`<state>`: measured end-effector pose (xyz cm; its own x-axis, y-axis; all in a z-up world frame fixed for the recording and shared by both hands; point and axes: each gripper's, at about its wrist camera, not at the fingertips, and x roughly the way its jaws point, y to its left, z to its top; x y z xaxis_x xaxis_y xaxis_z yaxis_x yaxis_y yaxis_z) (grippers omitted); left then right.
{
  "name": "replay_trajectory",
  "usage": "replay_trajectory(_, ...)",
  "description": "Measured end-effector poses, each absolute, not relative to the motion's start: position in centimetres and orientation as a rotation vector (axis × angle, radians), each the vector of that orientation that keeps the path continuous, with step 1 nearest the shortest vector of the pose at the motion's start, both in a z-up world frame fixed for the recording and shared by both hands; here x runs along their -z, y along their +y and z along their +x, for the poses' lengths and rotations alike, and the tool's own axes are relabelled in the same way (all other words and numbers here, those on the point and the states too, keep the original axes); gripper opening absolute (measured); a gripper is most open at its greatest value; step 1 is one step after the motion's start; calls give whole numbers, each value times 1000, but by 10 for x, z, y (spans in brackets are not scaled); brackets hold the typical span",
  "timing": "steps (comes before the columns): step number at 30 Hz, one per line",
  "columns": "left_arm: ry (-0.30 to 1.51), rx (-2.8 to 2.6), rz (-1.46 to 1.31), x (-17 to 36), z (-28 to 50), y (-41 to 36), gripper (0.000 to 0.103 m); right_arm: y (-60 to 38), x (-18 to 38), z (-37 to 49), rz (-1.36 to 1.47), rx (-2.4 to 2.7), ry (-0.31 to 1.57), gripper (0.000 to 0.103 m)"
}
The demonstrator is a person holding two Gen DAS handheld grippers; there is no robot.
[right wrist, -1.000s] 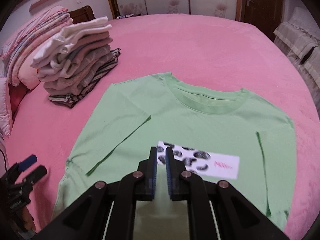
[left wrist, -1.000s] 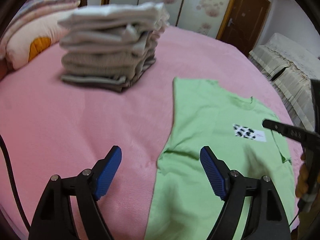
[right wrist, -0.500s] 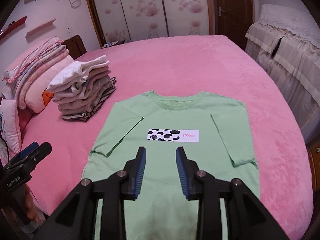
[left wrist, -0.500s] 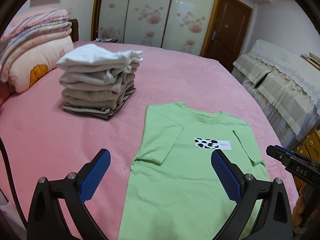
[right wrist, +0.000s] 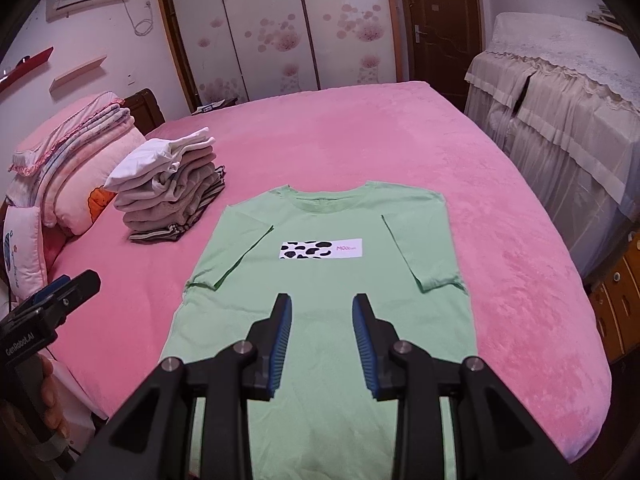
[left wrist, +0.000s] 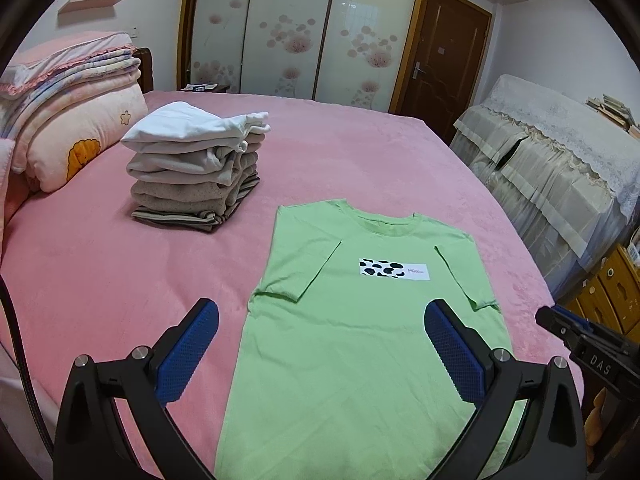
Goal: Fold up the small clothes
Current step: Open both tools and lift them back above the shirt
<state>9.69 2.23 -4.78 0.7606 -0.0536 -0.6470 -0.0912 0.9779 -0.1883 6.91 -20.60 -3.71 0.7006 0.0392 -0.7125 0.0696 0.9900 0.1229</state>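
Across the whole lower part of both views spreads the bed [left wrist: 340, 168] with its pink cover, its near edge cut off by the frame. On the bed, close to the near edge, a green T-shirt [left wrist: 360, 340] lies flat, chest up, both short sleeves folded inward onto the front; its hem is hidden behind the gripper bodies and runs out of the picture. A white strip with black blotches [right wrist: 320, 249] sits on the chest, with small pink lettering too fine to read. To the left of the shirt, apart from it, stands a stack of folded clothes [left wrist: 196, 168], white on top, grey below, striped at the bottom; how many pieces it holds is hard to count. Behind the stack, pillows and folded blankets [left wrist: 68, 100] are partly cut by the lens edge.

The left hand-held gripper [left wrist: 322, 354] hangs above the shirt's lower left part with its blue pads spread very wide and nothing between them. The right hand-held gripper [right wrist: 322, 342] hangs over the shirt's middle, its pads partly apart, also holding nothing. Whether either touches the cloth cannot be told.
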Motion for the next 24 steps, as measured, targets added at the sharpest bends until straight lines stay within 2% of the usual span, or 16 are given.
replay_trajectory(11,584,16,-158,24,27,12,102,-216,35,11,151,58,786,32)
replay_trajectory(21,579,0,-120,26,-8,27,102,-217,35,-37,146,90,752,32)
replay_trajectory(23,590,-5,-102,34,-14,31,102,-219,36,-45,146,88,748,34)
replay_trajectory(24,591,-11,-92,39,-16,33,102,-220,38,-50,143,91,744,38)
